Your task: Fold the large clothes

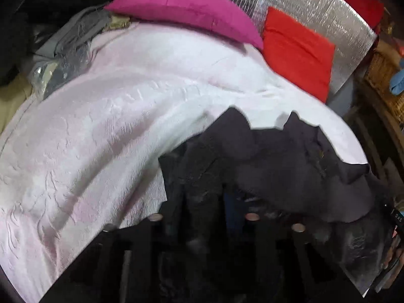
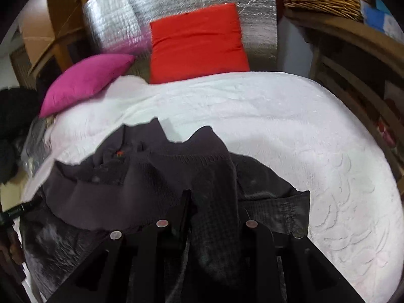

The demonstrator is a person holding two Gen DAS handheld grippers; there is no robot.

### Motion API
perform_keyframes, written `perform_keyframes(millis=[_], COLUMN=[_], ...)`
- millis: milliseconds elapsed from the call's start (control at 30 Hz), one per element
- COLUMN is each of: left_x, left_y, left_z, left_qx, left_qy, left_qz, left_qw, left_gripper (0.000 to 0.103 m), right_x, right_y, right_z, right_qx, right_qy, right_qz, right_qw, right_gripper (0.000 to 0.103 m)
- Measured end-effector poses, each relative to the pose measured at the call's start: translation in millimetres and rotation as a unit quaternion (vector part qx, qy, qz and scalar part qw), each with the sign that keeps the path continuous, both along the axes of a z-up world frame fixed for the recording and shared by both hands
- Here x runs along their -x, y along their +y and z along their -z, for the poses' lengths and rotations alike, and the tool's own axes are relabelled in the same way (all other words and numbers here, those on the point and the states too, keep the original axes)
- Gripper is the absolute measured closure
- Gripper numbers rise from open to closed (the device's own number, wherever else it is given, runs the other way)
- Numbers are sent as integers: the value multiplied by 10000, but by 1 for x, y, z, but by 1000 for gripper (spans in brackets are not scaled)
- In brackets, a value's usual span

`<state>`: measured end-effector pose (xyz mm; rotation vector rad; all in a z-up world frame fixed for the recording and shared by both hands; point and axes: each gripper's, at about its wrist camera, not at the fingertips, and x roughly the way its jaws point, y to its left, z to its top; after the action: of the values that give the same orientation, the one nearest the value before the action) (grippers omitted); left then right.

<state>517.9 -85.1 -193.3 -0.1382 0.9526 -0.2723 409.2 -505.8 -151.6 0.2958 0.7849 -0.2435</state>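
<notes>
Both grippers clenched on dark grey knit garment (image 2: pixel 141 176) | left gripper (image 1: pixel 202 197), right gripper (image 2: pixel 214 202) | bulk bunched at 12 o'clock on white bedspread (image 2: pixel 303 131) | I'd spread it next

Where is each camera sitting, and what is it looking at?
Left wrist: sits on the left gripper, looking down its fingers at the dark garment on the white bed.
Right wrist: sits on the right gripper, whose fingers pinch the garment.
Both share the garment, pink pillow and red pillow.
</notes>
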Motion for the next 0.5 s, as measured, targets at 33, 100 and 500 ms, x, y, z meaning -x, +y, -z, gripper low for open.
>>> perform_keyframes(millis=[33, 100, 500], left_x=[2, 5, 0], left_y=[1, 3, 10], left_z=[-7, -15, -2], left_qx=[60, 124, -372], left_qy=[-140, -299, 118], left_qz=[-12, -45, -576], left_qw=[9999, 9995, 9976], left_gripper=[78, 78, 17], right_x=[2, 3, -12], right_y=[0, 3, -48], right_z=[-5, -13, 38], right_qx=[32, 166, -449], right_qy=[-126, -331, -51], right_qz=[28, 72, 935], right_qw=[9999, 9993, 9946], right_gripper=[78, 79, 81])
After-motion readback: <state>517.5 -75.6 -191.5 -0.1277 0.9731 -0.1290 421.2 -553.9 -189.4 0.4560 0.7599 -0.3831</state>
